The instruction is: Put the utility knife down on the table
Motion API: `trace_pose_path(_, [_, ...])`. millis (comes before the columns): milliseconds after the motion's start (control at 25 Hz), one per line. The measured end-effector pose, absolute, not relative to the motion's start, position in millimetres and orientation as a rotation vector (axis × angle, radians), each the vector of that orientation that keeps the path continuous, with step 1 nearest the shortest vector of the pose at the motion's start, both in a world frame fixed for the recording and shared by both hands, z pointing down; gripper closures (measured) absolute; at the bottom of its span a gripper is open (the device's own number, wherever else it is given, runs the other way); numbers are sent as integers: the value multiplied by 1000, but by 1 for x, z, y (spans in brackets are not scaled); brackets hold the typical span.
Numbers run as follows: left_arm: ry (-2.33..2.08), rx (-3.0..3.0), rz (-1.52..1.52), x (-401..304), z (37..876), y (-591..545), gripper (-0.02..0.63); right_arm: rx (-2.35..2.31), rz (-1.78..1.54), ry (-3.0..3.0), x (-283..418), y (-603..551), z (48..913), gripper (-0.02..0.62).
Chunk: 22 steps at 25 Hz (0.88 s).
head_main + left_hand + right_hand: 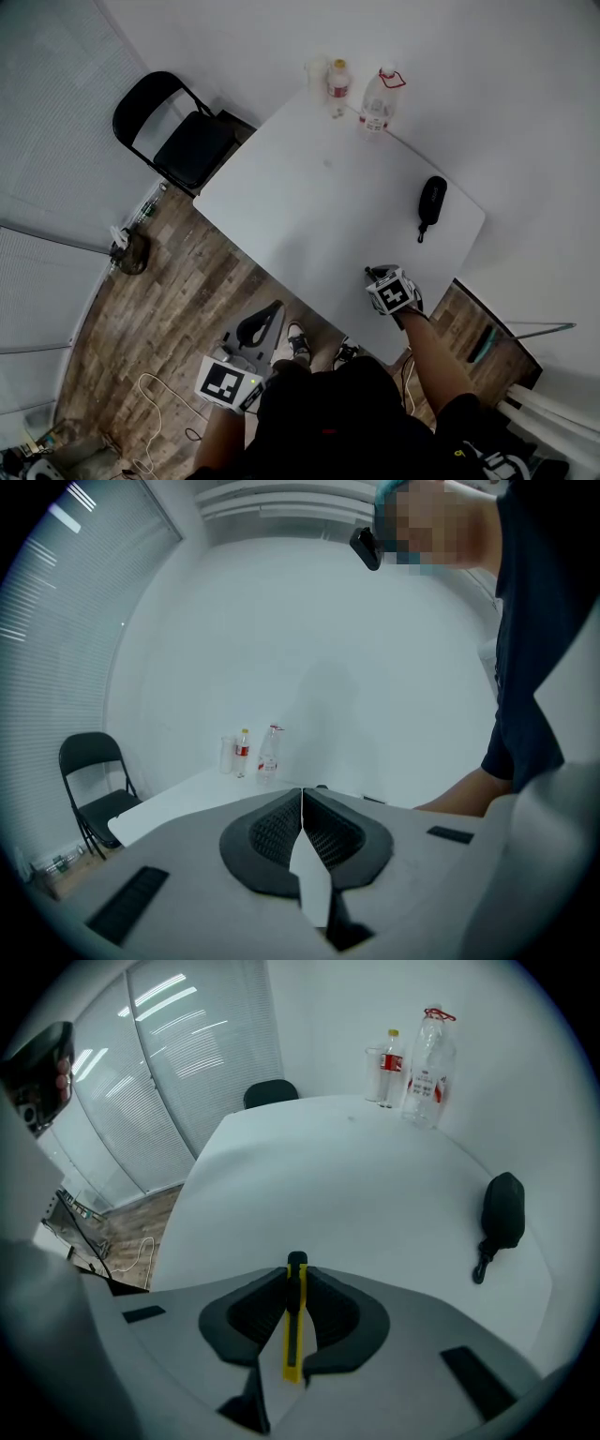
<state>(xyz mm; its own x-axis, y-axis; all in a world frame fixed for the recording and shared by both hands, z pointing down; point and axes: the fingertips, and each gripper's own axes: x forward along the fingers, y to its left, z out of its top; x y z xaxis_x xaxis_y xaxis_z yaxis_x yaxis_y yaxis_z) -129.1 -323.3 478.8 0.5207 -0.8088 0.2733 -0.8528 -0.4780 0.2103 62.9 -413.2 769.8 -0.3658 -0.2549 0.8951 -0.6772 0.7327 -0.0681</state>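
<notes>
The right tool [382, 277] is clamping the yellow utility knife [293, 1321] between its jaws. The knife is lying along them with its black tip pointing forward. This tool is standing over the near corner of the white counter [319, 197], at about 5 o'clock of its top; how high above the surface I cannot tell. The left tool [262, 326] is hanging off the counter at 7 o'clock, over the wooden floor [178, 300], with its jaws pressed together on nothing.

To do the step well, I think the person should be bringing the knife low, almost flat to the surface, and only then letting the jaws come apart slowly, so that the knife is not dropping or sliding.

The counter's edges are running just beside the right tool at 6 and 4 o'clock, so a release here is risky. The wide bare middle, toward 11 o'clock, is giving much more room. The black pouch [431, 202] is lying at 1 o'clock, well apart, and the bottles [377, 98] are standing at the far corner near 12 o'clock.
</notes>
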Motion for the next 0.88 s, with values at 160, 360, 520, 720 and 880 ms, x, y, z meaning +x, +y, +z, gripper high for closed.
trace_pose_path(160, [-1384, 2454, 218, -131, 484, -325, 583, 699, 540, -1941, 61, -410, 775, 518])
trace_pose_path(360, [-1378, 2474, 231, -130, 484, -326, 583, 717, 543, -1974, 61, -412, 769, 493])
trace_pose_path(520, [-1375, 2466, 198, -126, 475, -326, 583, 797, 531, -2088, 57, -420, 725, 503])
trace_pose_path(720, [-1372, 2549, 201, -122, 461, -327, 583, 965, 392, -2413, 49, -422, 608, 566])
trace_pose_path(880, [-1390, 2622, 170, -118, 433, -336, 583, 1104, 279, -2581, 63, -411, 521, 572])
